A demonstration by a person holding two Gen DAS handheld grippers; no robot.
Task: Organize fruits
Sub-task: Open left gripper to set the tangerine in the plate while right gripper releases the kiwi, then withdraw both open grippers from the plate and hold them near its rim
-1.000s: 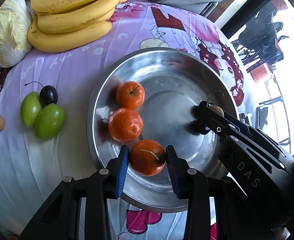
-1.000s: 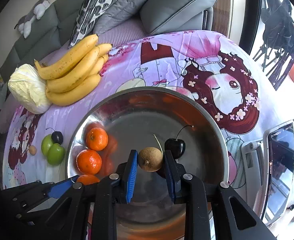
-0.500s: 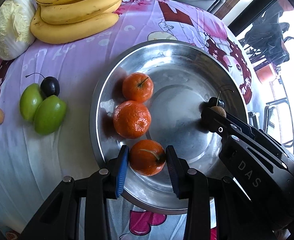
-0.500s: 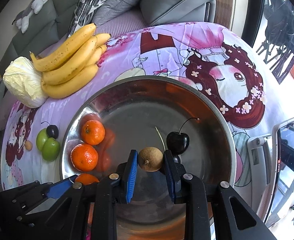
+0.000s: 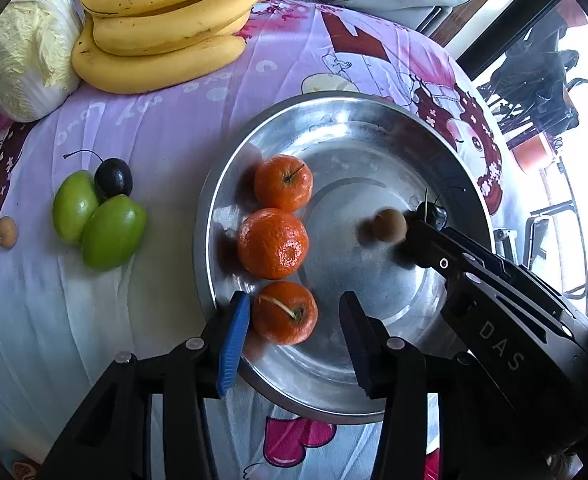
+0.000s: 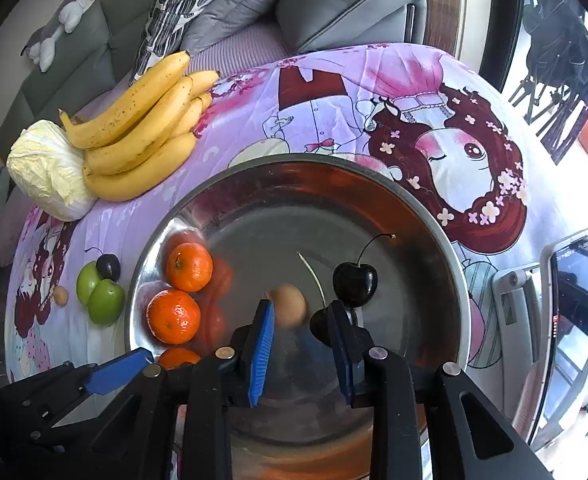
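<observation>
Three glossy tangerines (image 5: 273,243) lined in metal bowl (image 5: 374,404); one brown longan (image 6: 289,305), one dark cherry (image 6: 354,283) alongside. Left gripper (image 5: 296,330) just opened around nearest tangerine; right gripper (image 6: 300,346) just opened, longan loose between its jaws.

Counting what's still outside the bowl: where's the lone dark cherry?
Left wrist view, left side: the cherry lies on the cloth, touching two green fruits.
</observation>
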